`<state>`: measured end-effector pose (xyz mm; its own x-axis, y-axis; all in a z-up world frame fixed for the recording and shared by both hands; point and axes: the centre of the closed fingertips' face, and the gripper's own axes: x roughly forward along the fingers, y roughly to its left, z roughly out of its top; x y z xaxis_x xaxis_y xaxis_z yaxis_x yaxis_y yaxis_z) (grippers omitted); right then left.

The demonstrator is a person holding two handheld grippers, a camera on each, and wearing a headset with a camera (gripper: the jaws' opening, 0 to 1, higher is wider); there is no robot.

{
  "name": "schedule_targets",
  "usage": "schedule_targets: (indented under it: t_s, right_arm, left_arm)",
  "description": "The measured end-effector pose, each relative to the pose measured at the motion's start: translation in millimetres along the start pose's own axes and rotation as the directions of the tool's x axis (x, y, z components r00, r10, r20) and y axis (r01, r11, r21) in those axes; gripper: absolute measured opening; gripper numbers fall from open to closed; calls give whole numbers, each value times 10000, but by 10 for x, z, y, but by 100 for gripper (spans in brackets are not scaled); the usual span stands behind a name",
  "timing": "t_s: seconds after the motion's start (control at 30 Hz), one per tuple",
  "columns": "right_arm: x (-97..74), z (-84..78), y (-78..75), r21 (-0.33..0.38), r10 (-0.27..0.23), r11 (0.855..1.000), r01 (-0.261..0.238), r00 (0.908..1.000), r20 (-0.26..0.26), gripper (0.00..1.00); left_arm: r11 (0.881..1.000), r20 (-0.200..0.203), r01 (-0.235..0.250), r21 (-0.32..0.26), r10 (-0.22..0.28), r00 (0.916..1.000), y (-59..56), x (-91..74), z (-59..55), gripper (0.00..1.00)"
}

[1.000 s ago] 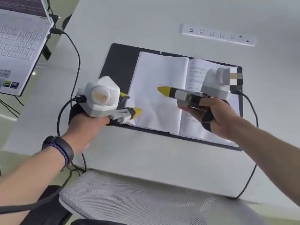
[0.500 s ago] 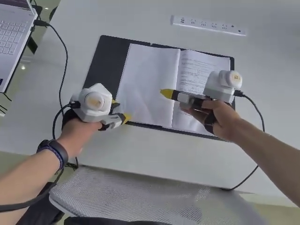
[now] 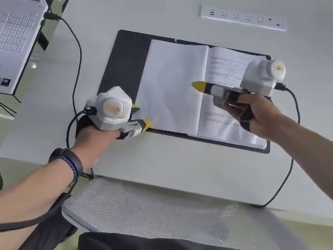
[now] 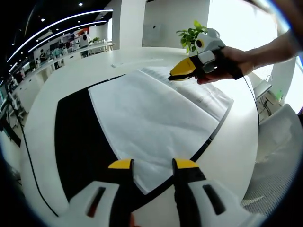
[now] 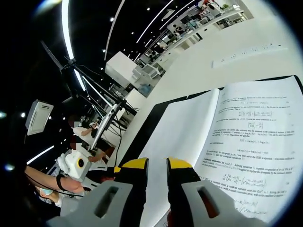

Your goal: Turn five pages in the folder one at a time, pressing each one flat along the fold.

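The left gripper has its jaws released, with an open gap and nothing in it. Just ahead of and below their tips lies the near corner of a blank page, flat on the open folder. The folder's black cover shows to the left of those jaws, and the whole folder rests on the white desk.

Farther along the same line, past the blank page, the right gripper hangs over the fold. Its jaws are drawn close with a thin gap between them, gripping nothing. Under and ahead of them the fold runs away. The blank page spreads to the left of the jaws and a printed page to the right.

Beyond the folder's far edge a power strip lies on the desk. A laptop sits well off to the left gripper's left.
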<state>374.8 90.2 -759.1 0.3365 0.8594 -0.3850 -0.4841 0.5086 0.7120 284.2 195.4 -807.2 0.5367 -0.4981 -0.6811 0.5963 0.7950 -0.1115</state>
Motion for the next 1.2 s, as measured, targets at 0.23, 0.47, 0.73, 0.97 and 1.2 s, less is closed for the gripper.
schedule_targets:
  t_s: [0.23, 0.47, 0.73, 0.97, 1.2]
  right_arm:
    - [88, -3, -200, 423, -141, 9990, 142, 9999, -23, 9]
    - [101, -69, -330, 726, -491, 9962, 486, 9988, 53, 0]
    - [61, -32, -387, 671, -131, 9977, 127, 9999, 60, 0]
    - [104, 157, -569, 837, -384, 9959, 343, 9981, 473, 0]
    - [246, 427, -833, 1134, -482, 9928, 384, 9952, 847, 0]
  left_arm:
    - [9999, -57, 56, -98, -57, 10000, 11, 10, 2, 31]
    - [9997, -33, 48, -251, -49, 10000, 41, 27, 9, 28]
    - [9998, -90, 36, -169, -38, 10000, 15, 35, 16, 30]
    - [9997, -76, 18, -231, -20, 10000, 4, 36, 22, 30]
    - [9997, -82, 39, -257, -41, 10000, -4, 35, 28, 31]
